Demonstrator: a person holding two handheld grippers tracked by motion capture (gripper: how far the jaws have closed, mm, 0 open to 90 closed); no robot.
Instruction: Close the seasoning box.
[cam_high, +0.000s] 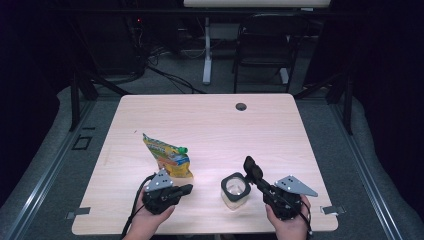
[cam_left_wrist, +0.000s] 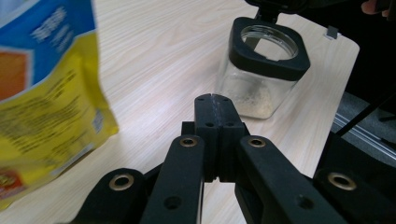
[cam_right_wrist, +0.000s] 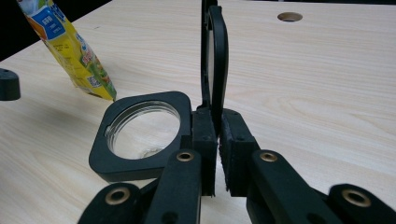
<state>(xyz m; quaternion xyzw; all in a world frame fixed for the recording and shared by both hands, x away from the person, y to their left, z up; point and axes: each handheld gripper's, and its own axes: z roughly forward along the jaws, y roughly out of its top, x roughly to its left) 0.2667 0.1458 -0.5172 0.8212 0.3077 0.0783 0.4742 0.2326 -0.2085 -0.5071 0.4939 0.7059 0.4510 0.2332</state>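
Your right gripper (cam_right_wrist: 217, 140) has its jaws pinched on the black-rimmed hinged lid (cam_right_wrist: 214, 56), holding it upright on edge just above the fingertips, so the step in hand looks like opening the container. Directly beside those fingers, touching the lid at its hinge, sits the clear square glass jar with a black collar (cam_right_wrist: 140, 135), its mouth open and apparently empty. Your left gripper (cam_left_wrist: 212, 109) has its jaws pressed together on nothing, with the jar ahead of its tips and the yellow-and-blue spouted snack pouch (cam_left_wrist: 46, 107) close alongside. Next, you probably need to part the left jaws and take the pouch.
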